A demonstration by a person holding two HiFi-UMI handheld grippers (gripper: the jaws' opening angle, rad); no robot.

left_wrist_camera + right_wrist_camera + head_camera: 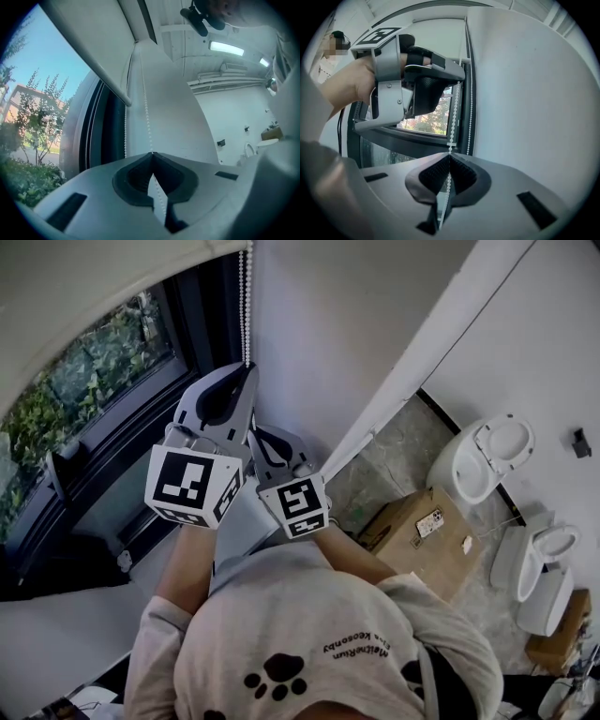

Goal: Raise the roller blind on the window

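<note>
A white bead chain [246,296] hangs beside the dark window frame [112,437]. My left gripper [247,368] is the upper one and is shut on the chain; in the left gripper view its jaws [151,153] meet on one strand [144,93], which runs on down between them. Just below it, my right gripper [260,434] is shut on the same chain [454,108], pinched at its tips [450,153]. A second strand [469,93] hangs free beside it. The white roller blind [93,51] covers the top of the window, its bottom bar [119,93] well above the sill.
A plain white wall [328,334] stands right of the chain. On the floor to the right are a cardboard box [422,531], a white toilet [487,456] and another white fixture [548,563]. Trees show through the glass [84,371].
</note>
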